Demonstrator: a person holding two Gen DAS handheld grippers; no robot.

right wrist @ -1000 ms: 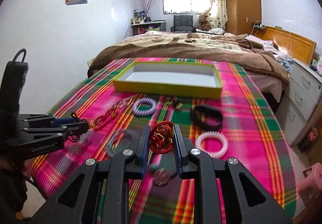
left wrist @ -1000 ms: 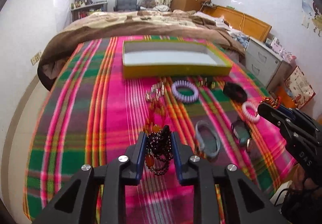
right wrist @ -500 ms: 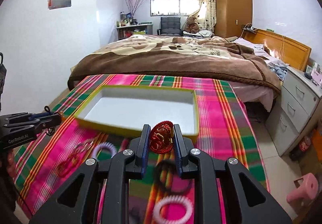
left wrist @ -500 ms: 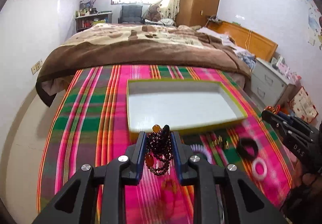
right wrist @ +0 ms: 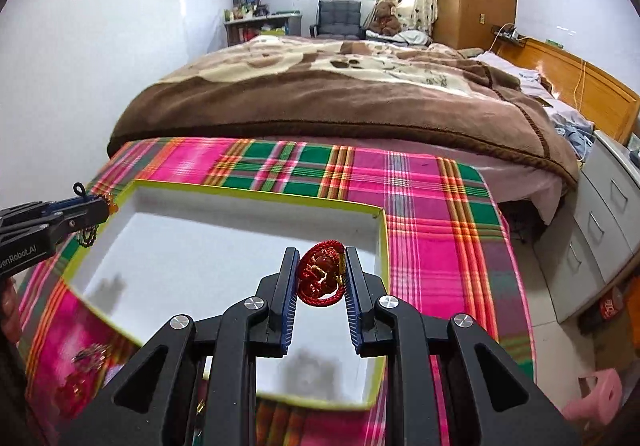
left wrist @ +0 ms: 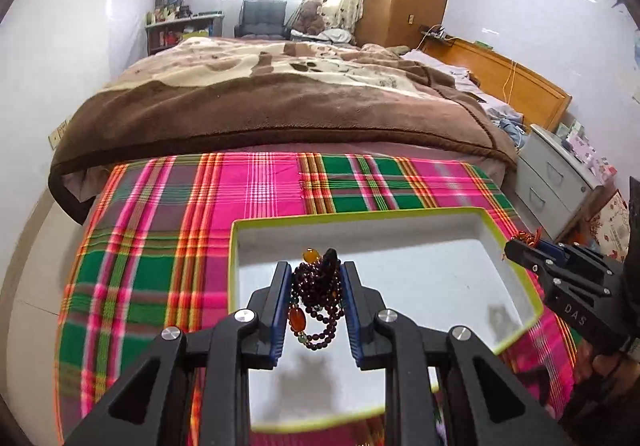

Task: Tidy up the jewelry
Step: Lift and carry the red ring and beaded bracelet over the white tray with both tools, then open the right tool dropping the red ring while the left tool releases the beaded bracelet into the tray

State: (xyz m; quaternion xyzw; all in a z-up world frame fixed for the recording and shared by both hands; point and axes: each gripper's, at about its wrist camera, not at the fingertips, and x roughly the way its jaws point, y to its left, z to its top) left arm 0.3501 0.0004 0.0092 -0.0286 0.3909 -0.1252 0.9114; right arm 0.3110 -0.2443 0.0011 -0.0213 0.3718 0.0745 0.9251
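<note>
Over the white, lime-rimmed tray [left wrist: 516, 242] on a plaid-covered bed, the left gripper [left wrist: 316, 302] clamps a dark beaded bracelet [left wrist: 318, 296] and the right gripper [right wrist: 322, 280] clamps a red knotted cord charm [right wrist: 322, 278]. The step looks like delivery; next, lower and release both inside.

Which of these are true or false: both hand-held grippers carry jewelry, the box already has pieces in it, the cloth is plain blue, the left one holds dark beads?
1. Both hand-held grippers carry jewelry. True: the left hand-held gripper and the right hand-held gripper each clamp a piece.
2. The box already holds jewelry. False: its white floor shows only shadows.
3. The cloth is plain blue. False: it is pink, green and orange plaid.
4. The left one holds a dark bead bracelet. True.
5. The right one holds a white ring. False: it holds a red knotted cord ornament.
</note>
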